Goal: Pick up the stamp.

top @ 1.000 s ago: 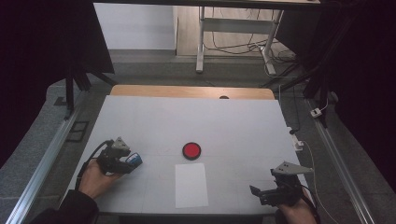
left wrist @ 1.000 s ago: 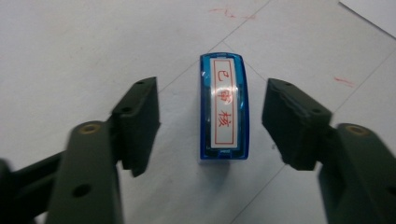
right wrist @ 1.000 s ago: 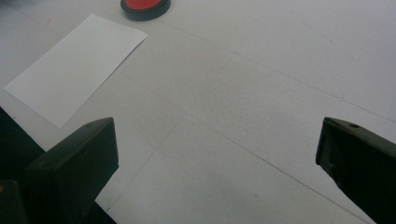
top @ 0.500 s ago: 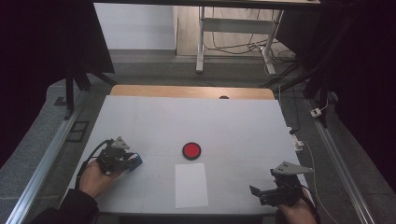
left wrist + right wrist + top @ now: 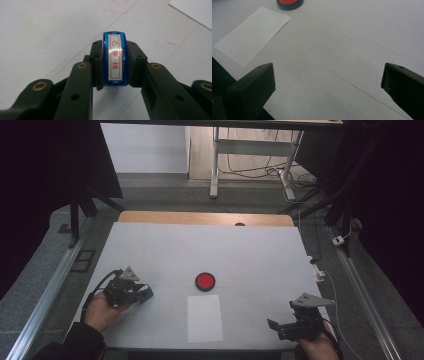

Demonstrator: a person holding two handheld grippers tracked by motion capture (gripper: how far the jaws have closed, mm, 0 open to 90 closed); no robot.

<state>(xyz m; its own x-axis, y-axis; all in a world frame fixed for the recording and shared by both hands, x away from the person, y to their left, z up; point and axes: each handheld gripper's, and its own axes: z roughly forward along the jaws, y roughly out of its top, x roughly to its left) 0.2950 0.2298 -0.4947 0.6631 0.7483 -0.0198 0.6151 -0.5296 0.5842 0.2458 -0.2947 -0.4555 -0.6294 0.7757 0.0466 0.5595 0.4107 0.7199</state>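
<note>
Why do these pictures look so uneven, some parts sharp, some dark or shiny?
High view: the white table is evenly lit, its surroundings nearly black. Left gripper view: the blue stamp is sharp with glare across its label; near jaws blur. Right gripper view: paper sheet and red ink pad look soft and dim.

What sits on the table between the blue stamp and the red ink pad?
Nothing: the high view shows bare white table between the blue stamp and red ink pad.
</note>
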